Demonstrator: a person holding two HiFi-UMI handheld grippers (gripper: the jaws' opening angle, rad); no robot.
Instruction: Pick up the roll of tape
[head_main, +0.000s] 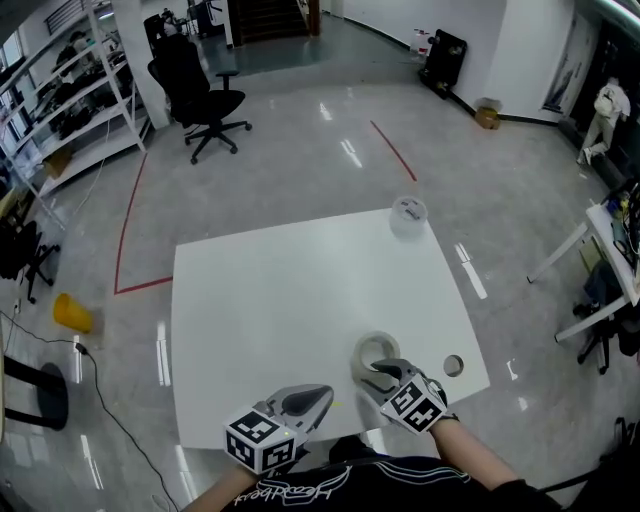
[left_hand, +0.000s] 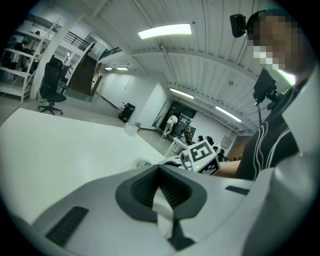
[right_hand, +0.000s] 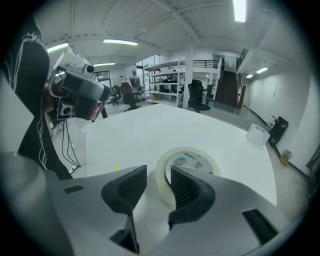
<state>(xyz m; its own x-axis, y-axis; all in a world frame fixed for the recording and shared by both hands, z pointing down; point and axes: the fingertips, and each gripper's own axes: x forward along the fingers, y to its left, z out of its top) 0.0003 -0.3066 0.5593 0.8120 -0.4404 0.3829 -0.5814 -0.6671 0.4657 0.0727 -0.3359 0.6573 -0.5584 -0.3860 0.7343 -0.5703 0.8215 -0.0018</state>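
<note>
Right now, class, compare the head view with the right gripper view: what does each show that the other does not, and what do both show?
Only the head view: red floor lines, a yellow object on the floor and a round hole in the table. Only the right gripper view: ceiling lights, and the right claw with jaws apart, the near wall of the roll of tape between them. Both: the white table, that roll and a second roll at the table's far corner.

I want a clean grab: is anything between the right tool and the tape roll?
Nothing visible. The right tool is open, astride the tape's near wall, with one pad in its hole. A second roll sits well away, at the far edge of the table.
</note>
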